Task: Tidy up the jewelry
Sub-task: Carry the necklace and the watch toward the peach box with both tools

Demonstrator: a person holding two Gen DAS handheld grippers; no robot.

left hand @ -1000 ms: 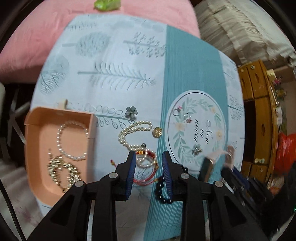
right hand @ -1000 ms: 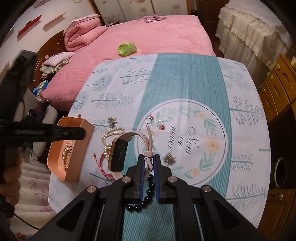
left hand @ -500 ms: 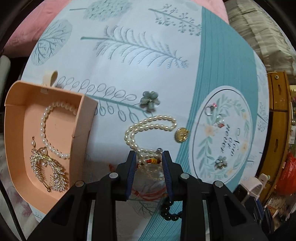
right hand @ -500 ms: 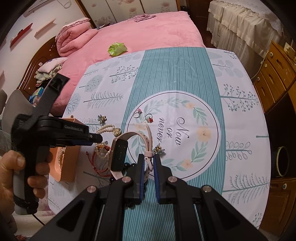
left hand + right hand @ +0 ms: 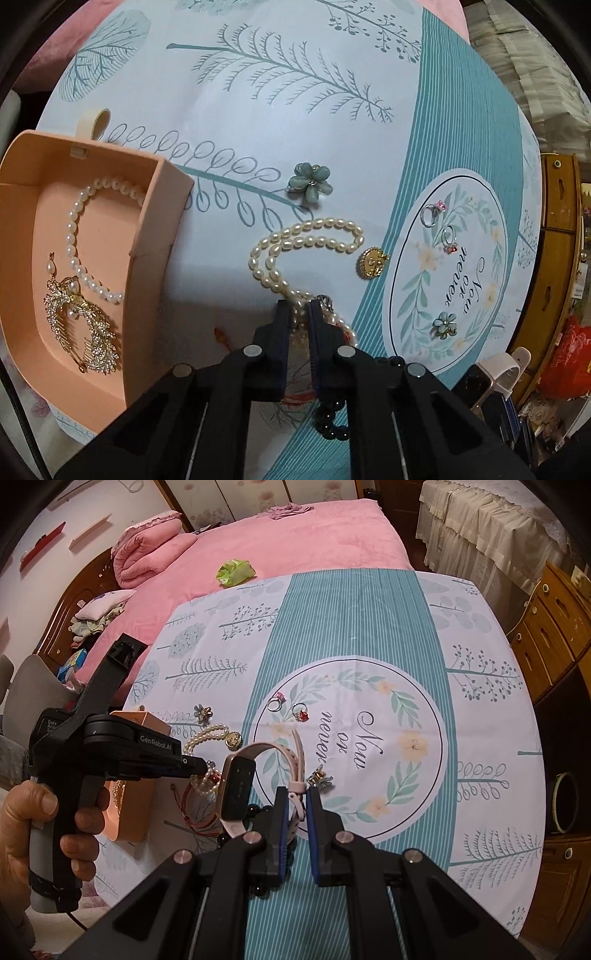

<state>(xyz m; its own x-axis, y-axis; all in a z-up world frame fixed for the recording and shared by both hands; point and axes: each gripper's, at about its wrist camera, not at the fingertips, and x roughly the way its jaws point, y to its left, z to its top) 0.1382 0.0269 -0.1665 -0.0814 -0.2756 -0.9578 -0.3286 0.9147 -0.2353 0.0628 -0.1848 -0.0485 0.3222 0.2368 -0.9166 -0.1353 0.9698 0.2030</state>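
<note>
My left gripper (image 5: 297,306) points down at the tablecloth and its jaws are closing; the pads pinch the near end of a white pearl necklace (image 5: 314,236). A red cord bracelet (image 5: 221,334) and a black bead bracelet (image 5: 332,424) lie under and beside the fingers. To the left, an orange box (image 5: 155,266) holds a pearl bracelet (image 5: 74,236) and a gold hair comb (image 5: 85,328). My right gripper (image 5: 295,794) is shut on the strap of a pink smartwatch (image 5: 238,786), held above the cloth. In the right wrist view, a hand (image 5: 37,812) holds the left gripper (image 5: 201,766).
On the cloth lie a green flower brooch (image 5: 311,182), a gold round pendant (image 5: 373,263), two rings (image 5: 430,216) and a small flower clip (image 5: 443,324). A pink bed (image 5: 295,535) lies beyond the table, and wooden drawers (image 5: 554,627) stand to the right.
The left gripper has dropped toward the table over the pearl necklace, and its jaws have narrowed onto the strand. The right gripper keeps the watch in about the same place.
</note>
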